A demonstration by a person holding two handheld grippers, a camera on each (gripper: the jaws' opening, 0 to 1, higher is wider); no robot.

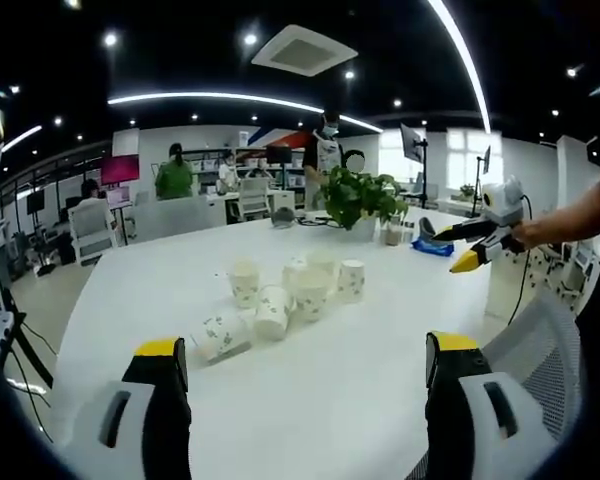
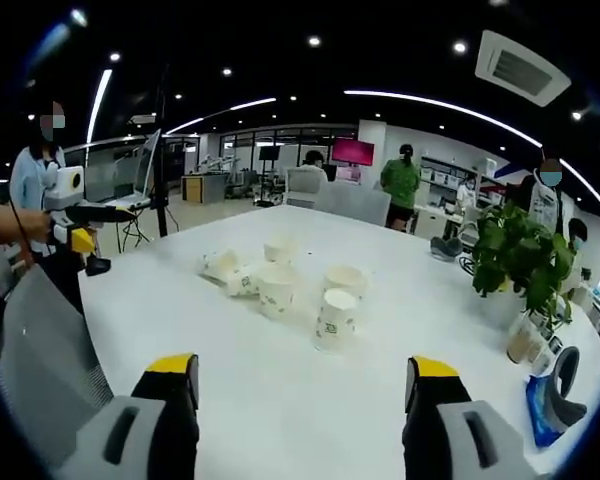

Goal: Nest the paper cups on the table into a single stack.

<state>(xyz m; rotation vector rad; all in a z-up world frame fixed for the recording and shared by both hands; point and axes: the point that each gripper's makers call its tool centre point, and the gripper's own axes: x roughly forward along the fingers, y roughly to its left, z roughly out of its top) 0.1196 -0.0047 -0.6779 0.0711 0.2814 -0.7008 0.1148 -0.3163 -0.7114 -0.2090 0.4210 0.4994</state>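
White table (image 1: 360, 390) – scattered paper cups (image 1: 290, 295)

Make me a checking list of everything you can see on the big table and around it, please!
Surface: wide white table, mostly bare near both cameras.
Job's things: cluster of white patterned paper cups mid-table, not yet stacked; one tipped-over paper cup lies on its side, and one upside-down cup stands at the cluster's edge.
Clutter: leafy green potted plant; blue-and-black object near the table edge.
Grippers: left gripper open, empty; right gripper open, empty; both have yellow-tipped fingers.
Cables: nothing seen on the table.
Surroundings: office, ceiling lights, people standing, grey chair.
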